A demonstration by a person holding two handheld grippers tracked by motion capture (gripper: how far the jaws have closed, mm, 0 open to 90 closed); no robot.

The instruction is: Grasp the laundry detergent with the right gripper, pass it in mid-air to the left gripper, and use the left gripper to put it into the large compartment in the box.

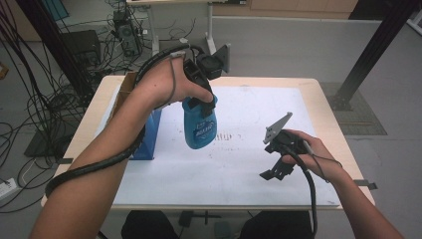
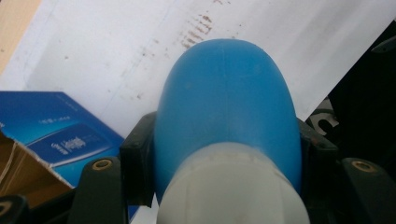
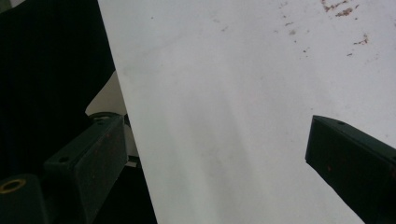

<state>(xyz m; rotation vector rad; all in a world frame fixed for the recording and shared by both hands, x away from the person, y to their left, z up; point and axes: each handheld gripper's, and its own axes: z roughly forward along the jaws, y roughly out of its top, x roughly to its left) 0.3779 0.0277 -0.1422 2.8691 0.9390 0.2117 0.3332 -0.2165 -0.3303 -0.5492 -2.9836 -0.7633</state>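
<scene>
label print on blue bottle (image 1: 200, 127) unreadable; left tool (image 1: 201, 102) pinches it, right tool (image 1: 272, 167) spread.

Smooth matt plastic blue bottle (image 2: 226, 107), brown-speckled white paper sheet (image 1: 249, 164), glossy blue cardboard box (image 2: 56, 135)

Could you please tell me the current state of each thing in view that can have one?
Blue bottle: gripped near its white cap, lifted off the sheet, upright.
Left claw: shut on the blue bottle.
Right claw: open, nothing between its jaws, over the white sheet.
Blue box: standing at the sheet's left edge, its flap open.
</scene>
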